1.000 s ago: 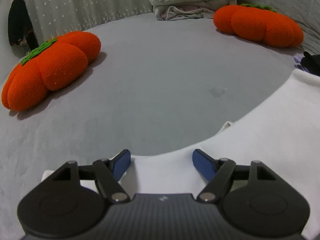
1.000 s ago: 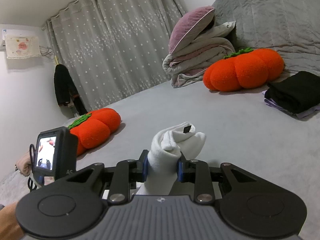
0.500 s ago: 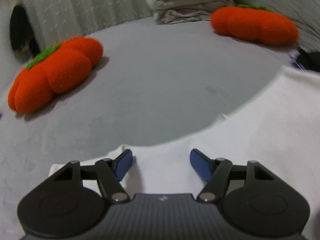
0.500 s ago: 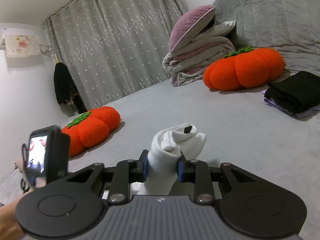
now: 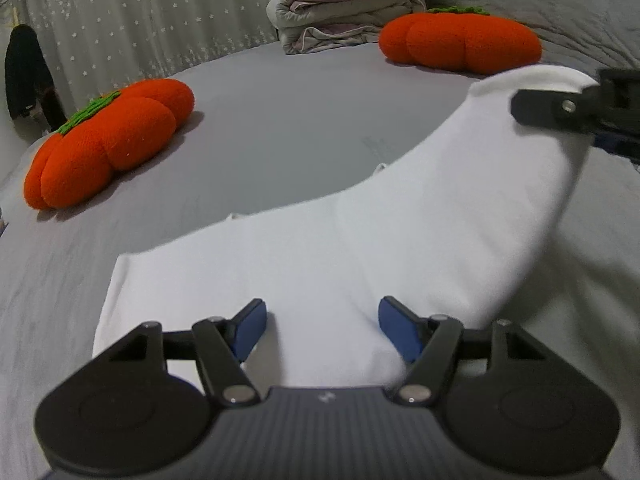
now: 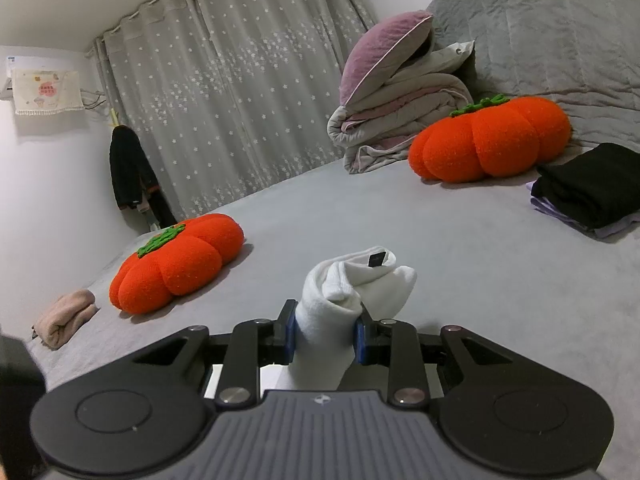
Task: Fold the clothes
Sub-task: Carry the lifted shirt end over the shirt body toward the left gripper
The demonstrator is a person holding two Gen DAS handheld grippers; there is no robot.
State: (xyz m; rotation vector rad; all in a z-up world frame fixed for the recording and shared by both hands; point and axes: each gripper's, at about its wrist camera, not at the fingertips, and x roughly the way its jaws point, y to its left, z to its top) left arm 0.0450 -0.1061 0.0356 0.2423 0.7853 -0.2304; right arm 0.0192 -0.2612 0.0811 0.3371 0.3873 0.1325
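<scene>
A white garment [image 5: 360,240] lies spread on the grey bed [image 5: 280,128]. My left gripper [image 5: 324,332] hovers low over its near part, tilted downward. Its blue pads [image 5: 250,330] stand apart with a low hump of white cloth between them, and neither pad presses on it. One end of the garment rises to the upper right, where a black finger [image 5: 560,108] of my right gripper holds it up. In the right wrist view, my right gripper [image 6: 326,332] is shut on a bunched roll of the white garment [image 6: 352,280], which sticks up past the pads.
Two orange pumpkin cushions [image 6: 176,264] [image 6: 492,144] sit on the bed. Folded bedding [image 6: 400,112] is piled at the back. A stack of folded black clothes [image 6: 588,184] lies at the right. A rolled pink cloth [image 6: 66,316] lies at the far left.
My left gripper has slid from the garment's edge to over its middle, its jaws narrowing a little. Its camera has left the right wrist view. My right gripper has kept still.
</scene>
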